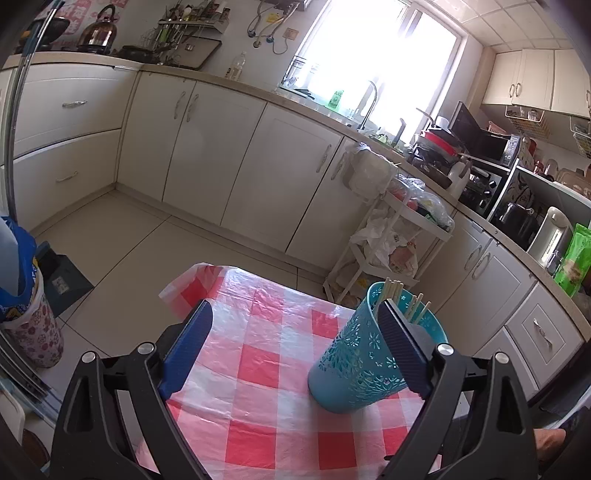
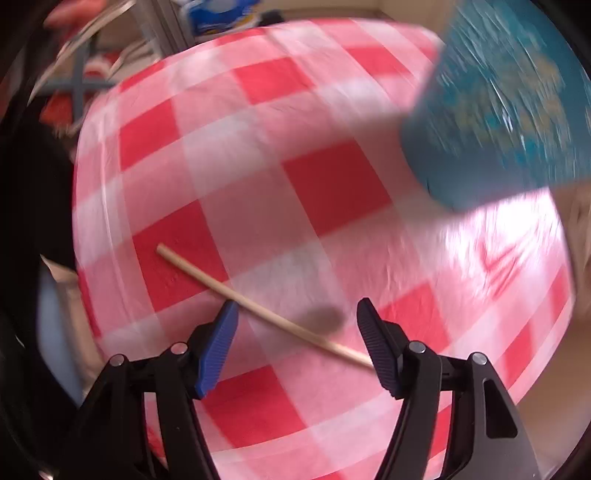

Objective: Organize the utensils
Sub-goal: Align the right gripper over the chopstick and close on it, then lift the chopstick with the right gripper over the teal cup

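Right hand-held gripper (image 2: 297, 308): jaws spread wide, holding nothing, low over the checked counter, with the loose chopstick crossing the gap between its blue pads (image 2: 218, 347).
Loose chopstick (image 2: 258, 306): a single pale wooden stick lying flat on the red-and-white checked plastic cloth (image 2: 332, 184), nearer the camera than the teal holder and well apart from it; one end lies on a red square, the other end runs behind the right-side finger. Whether the pads touch it cannot be told.
Left hand-held gripper (image 1: 295, 317): jaws wide apart, gripping nothing, above the near part of the counter; its right-side finger (image 1: 402, 347) overlaps the holder's rim in the left wrist view, and contact cannot be told.
Teal holder (image 1: 354, 365): a perforated plastic utensil cup with a flower pattern, standing upright on the checked cloth near the counter's right edge; in the right wrist view it is blurred, at the far right (image 2: 498, 110).
Chopsticks in holder (image 1: 397, 291): several pale sticks standing in the cup, tips above the rim, leaning toward its far side.
Beyond the holder: a white rack trolley (image 1: 388, 240) stuffed with plastic bags, on the tiled floor.
Furthest from the holder: cream cabinets (image 1: 229, 147) under a worktop, a bright window (image 1: 376, 55), and a kettle (image 1: 98, 31).
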`<act>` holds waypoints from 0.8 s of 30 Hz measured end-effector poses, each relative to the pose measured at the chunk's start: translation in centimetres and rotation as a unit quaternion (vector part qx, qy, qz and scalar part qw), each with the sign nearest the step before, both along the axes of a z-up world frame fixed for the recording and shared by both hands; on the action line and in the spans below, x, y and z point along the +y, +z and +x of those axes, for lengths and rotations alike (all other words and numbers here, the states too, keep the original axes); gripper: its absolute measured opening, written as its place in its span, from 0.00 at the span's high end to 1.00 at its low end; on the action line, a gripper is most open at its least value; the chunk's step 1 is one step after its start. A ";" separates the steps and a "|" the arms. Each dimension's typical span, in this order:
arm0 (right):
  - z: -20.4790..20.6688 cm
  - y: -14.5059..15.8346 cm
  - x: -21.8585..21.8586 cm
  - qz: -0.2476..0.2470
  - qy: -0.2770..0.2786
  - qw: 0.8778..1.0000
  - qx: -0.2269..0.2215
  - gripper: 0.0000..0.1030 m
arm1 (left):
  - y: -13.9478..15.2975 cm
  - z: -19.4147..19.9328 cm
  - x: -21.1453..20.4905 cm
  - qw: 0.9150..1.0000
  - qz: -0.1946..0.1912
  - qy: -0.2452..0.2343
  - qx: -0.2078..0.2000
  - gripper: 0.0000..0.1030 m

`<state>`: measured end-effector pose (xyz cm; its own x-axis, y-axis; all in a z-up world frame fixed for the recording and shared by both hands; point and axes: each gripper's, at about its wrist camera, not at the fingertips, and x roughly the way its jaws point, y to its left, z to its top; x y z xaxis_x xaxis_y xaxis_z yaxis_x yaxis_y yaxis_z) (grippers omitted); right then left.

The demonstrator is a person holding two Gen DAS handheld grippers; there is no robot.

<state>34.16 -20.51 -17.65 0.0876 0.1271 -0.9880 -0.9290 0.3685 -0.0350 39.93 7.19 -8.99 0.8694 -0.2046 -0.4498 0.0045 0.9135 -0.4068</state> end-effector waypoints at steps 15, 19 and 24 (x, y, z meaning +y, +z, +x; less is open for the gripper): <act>3.6 1.2 -1.1 0.012 -0.078 0.991 0.106 0.86 | 0.3 -0.5 0.8 1.000 -0.006 0.002 -0.004 0.15; 0.3 0.9 0.0 0.004 -0.054 0.998 0.039 0.85 | 0.4 -0.6 0.6 1.000 -0.003 0.000 -0.004 0.15; -2.2 0.6 1.5 0.011 -0.066 0.997 0.041 0.94 | 0.8 -0.9 0.0 1.000 0.011 -0.007 -0.008 0.15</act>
<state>31.95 -19.01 -17.09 0.0242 0.1405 -0.9898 -0.8715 0.4881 0.0480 39.07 7.15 -8.19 0.8735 -0.2073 -0.4404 0.0240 0.9220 -0.3865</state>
